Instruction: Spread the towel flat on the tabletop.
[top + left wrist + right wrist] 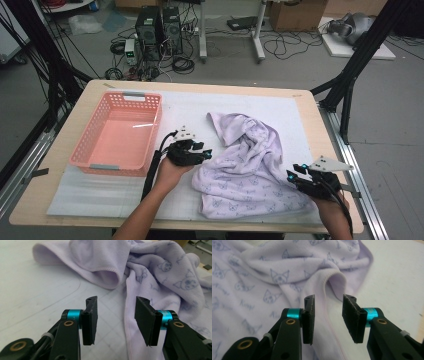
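Robotics or data-collection lab, not a home. Evidence, located from the left gripper [206, 154]: black metal rig struts [357, 55] far ahead to the right; two black desktop computer towers [159, 26] on the bare grey concrete floor [300, 70] far ahead, amid loose black cables [182, 64]; brown cardboard box [295, 15] beyond; pale wooden worktable [65, 145] with white foam mat [180, 105] directly beneath.

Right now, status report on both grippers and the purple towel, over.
Left gripper open, fingers empty at towel's left edge. Right gripper open over its right hem. Towel crumpled on the mat. Pink basket stands apart, nothing in the way.
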The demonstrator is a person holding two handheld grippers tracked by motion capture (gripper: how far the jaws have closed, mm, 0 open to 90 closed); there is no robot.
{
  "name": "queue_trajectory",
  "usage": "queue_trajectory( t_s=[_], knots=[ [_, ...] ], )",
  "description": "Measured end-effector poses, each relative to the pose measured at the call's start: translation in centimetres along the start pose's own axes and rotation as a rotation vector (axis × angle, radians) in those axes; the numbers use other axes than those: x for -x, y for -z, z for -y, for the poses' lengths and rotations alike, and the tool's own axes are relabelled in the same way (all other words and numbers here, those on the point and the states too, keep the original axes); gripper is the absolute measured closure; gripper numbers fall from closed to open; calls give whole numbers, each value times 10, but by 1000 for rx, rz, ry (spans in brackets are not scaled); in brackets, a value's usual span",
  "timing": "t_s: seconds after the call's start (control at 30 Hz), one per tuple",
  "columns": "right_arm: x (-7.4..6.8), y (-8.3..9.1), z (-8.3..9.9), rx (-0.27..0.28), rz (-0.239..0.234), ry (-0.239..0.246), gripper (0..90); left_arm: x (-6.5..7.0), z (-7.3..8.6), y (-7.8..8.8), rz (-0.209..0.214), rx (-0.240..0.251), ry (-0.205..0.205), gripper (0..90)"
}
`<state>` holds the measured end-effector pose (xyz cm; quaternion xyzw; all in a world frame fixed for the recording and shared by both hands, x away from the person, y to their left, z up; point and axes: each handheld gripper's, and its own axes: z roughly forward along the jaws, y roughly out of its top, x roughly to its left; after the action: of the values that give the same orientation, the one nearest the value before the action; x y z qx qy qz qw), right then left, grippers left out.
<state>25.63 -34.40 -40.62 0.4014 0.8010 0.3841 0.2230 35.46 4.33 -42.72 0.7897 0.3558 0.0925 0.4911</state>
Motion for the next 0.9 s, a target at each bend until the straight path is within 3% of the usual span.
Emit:
queue_trajectory(
  t_s=[0.07, 0.13, 0.23, 0.4, 0.47, 0.57, 0.7, 0.9],
  knots=[
    [0, -10, -1, 0, 19, -1, 610, 3, -5, -11, 7, -7, -11, 547],
    [0, -15, -1, -14, 25, -6, 600, 6, -11, -25, 9, -45, -39, 556],
    [0, -14, 1, -19, 34, 3, 593, 13, -14, -46, 25, -98, -60, 574],
    [6, -10, 6, -4, 42, -28, 592, 28, -13, -72, 49, -180, -94, 597],
    [8, -10, 7, 0, 41, -30, 592, 33, -14, -72, 2, -189, -157, 658],
    [8, -10, 8, 0, 41, -33, 592, 28, -14, -69, 21, -202, -130, 849],
    [7, -11, 8, -1, 35, -31, 593, 27, -13, -64, 6, -200, -130, 871],
    [7, -10, 8, 7, 41, -36, 592, 8, -3, -38, -30, -158, -50, 873]
  ],
)
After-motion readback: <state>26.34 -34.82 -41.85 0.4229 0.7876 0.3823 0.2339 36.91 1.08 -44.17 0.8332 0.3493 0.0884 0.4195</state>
